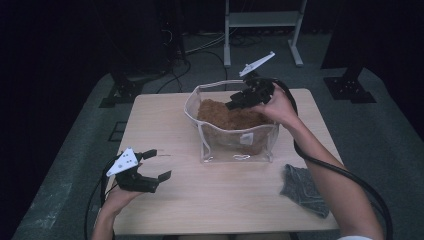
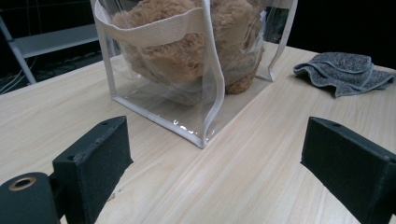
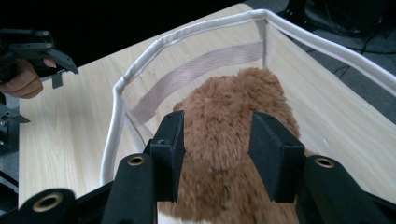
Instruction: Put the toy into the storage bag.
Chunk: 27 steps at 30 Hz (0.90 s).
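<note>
The right gripper's fingers (image 3: 170,158) stand apart with nothing between them, just above the brown plush toy (image 3: 233,140), which lies inside the clear bag (image 1: 235,145) on the bench (image 1: 165,120). The packing seems mostly done; the grey cloth (image 1: 303,190) to the right of the bag is not yet packed. The right gripper (image 1: 239,102) reaches over the bag's rim, wrist bent down. The left gripper (image 1: 159,164), fingers wide open and empty, rests to the left of the bag.
</note>
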Each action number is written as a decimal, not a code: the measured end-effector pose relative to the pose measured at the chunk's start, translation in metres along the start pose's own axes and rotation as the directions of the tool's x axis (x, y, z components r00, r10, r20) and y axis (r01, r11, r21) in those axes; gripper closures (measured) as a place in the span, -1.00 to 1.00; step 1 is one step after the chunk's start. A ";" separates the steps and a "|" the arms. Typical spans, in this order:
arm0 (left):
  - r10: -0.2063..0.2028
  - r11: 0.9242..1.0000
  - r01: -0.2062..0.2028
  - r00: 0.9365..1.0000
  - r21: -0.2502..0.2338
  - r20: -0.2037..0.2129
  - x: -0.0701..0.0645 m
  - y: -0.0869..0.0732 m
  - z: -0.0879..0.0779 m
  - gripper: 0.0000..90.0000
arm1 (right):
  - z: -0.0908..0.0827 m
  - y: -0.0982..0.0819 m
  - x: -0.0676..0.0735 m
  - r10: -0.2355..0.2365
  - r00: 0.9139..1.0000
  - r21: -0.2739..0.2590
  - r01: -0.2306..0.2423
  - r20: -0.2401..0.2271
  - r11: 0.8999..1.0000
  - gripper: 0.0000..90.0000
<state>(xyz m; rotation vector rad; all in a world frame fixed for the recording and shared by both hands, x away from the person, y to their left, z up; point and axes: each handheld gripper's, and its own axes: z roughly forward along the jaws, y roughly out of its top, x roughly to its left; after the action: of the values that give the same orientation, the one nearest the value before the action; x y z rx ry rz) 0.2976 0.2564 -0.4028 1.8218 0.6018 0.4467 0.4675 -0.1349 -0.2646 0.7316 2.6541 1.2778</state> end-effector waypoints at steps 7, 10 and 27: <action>-0.001 1.000 0.001 1.000 0.001 0.004 -0.001 0.001 0.002 -0.84 | -0.027 -0.015 -0.001 0.012 1.000 -0.036 -0.011 0.017 0.999 0.15; -0.001 1.000 0.001 1.000 0.005 0.007 -0.001 0.000 0.003 -0.84 | -0.037 -0.021 -0.001 0.018 1.000 -0.052 -0.017 0.024 0.999 0.14; -0.001 1.000 0.001 1.000 0.005 0.010 -0.001 -0.002 0.003 -0.84 | -0.083 -0.061 0.000 0.070 0.996 -0.088 -0.066 0.049 0.994 0.04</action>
<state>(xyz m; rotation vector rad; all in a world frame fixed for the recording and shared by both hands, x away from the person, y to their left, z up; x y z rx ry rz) 0.2981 0.2534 -0.4054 1.8273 0.5970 0.4359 0.4206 -0.2259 -0.2574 0.8371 2.5362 1.3618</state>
